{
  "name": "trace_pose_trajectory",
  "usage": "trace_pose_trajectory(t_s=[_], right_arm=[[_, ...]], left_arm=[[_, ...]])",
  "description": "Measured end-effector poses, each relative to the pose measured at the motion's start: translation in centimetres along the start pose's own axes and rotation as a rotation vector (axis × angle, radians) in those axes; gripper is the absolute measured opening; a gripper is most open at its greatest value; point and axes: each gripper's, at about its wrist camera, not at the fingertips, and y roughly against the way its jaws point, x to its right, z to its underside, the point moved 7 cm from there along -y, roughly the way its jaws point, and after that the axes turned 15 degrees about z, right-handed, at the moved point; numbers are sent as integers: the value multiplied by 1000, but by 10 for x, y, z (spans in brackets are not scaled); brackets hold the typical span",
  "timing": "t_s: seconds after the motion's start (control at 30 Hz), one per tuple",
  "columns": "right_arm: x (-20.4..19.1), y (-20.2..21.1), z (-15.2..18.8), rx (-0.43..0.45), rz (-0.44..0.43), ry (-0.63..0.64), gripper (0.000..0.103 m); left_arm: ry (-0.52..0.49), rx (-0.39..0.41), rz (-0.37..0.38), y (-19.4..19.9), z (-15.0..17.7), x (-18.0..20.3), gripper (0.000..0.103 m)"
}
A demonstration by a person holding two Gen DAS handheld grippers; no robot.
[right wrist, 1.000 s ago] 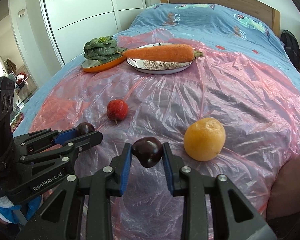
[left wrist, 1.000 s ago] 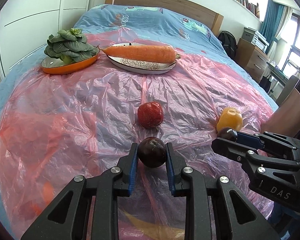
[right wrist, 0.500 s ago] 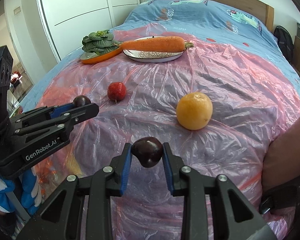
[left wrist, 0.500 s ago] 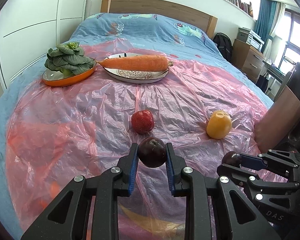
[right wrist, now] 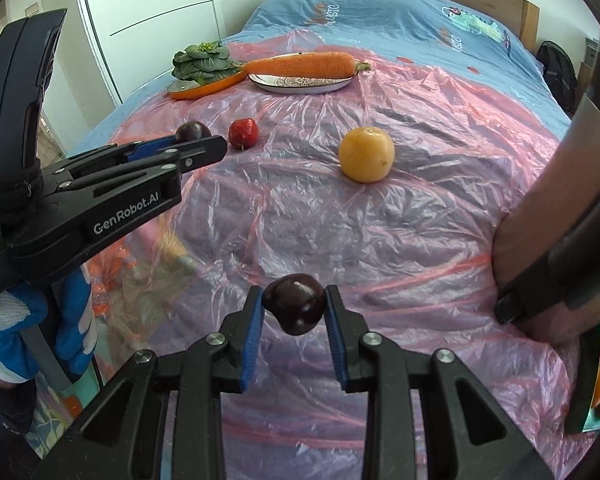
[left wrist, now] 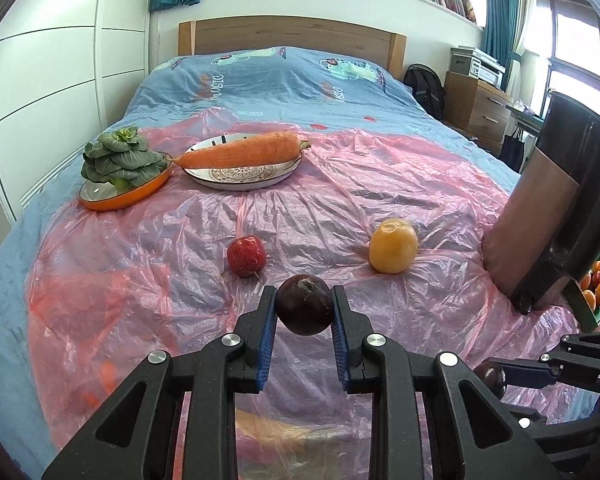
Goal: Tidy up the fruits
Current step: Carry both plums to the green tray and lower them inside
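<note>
While each gripper is clenched on a dark plum, left gripper (left wrist: 304, 312) and right gripper (right wrist: 295, 310) hang above the pink sheet (left wrist: 380, 184). Carrying step; next, likely set both in the fruit tray (left wrist: 594, 292) beside the bed.

Plums (left wrist: 304, 310) (right wrist: 295, 309) dark purple, almost black. Pads (left wrist: 266, 340) blue, grippers (left wrist: 304, 316) (right wrist: 295, 312) black w/ silver bolts. Sheet (left wrist: 340, 208) pink, see-thru. Bedding (left wrist: 280, 84) blue w/ cartoon prints. Carrot (left wrist: 240, 154) orange, on white plate (left wrist: 236, 178) w/ dark ornate pattern. Greens (left wrist: 118, 158) dark green, in orange dish (left wrist: 112, 202). Red fruit (left wrist: 246, 256); yellow-orange fruit (left wrist: 393, 250).
</note>
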Motion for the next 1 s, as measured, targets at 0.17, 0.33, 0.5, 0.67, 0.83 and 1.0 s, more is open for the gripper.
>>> trace_pose_trajectory(t_s=[0.17, 0.33, 0.5, 0.67, 0.83, 1.0], right_arm=[[11, 20, 12, -7, 31, -5, 31], [29, 37, 24, -11, 61, -20, 31], [56, 53, 37, -7, 87, -60, 31], [78, 67, 54, -2, 102, -95, 31], [103, 80, 71, 6, 121, -134, 31], [136, 93, 89, 18, 150, -187, 31]], left_arm=[[-28, 0, 18, 8, -1, 20, 22], [-45, -22, 56, 18, 3, 48, 22], [-73, -61, 102, 24, 19, 90, 22], [-102, -105, 137, 27, 36, 128, 22], [-129, -139, 163, 30, 45, 163, 22], [-171, -167, 190, 29, 51, 198, 22]])
